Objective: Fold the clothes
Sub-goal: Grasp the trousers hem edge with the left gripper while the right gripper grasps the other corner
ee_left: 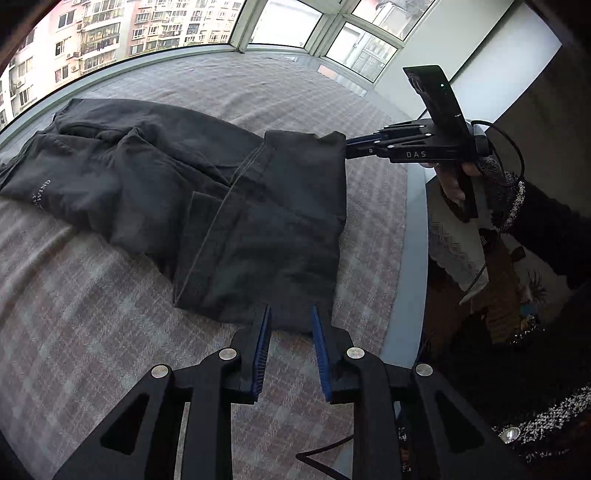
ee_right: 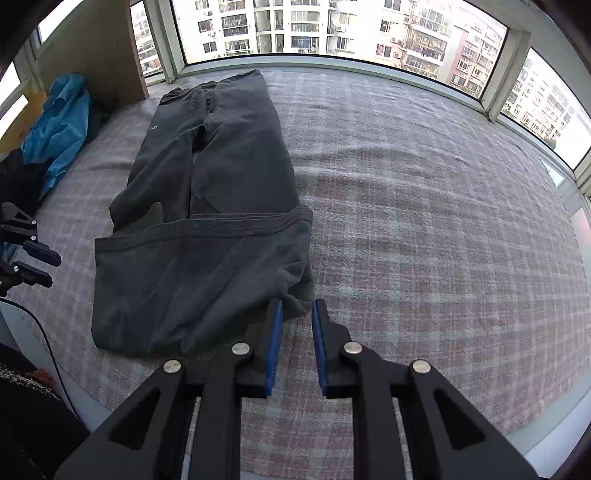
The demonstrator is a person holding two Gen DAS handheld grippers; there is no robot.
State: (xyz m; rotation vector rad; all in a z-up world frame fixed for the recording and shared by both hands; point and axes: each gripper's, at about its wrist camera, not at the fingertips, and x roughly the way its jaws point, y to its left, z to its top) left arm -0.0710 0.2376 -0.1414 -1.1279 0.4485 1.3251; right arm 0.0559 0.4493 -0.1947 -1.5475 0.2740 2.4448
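right now the left gripper (ee_left: 290,314) and right gripper (ee_right: 297,308) sit slightly parted, holding nothing, at the near corners of the dark trousers (ee_right: 207,229) half-folded on the bed (ee_right: 424,203); a careless regrasp could drag the fold crooked.

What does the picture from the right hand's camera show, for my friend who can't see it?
Dark grey trousers lie on a checked blanket, their near end folded back over the rest. The right tool sits open at the fold's near right corner, gripping nothing. A blue garment lies far left; big windows show apartment blocks.
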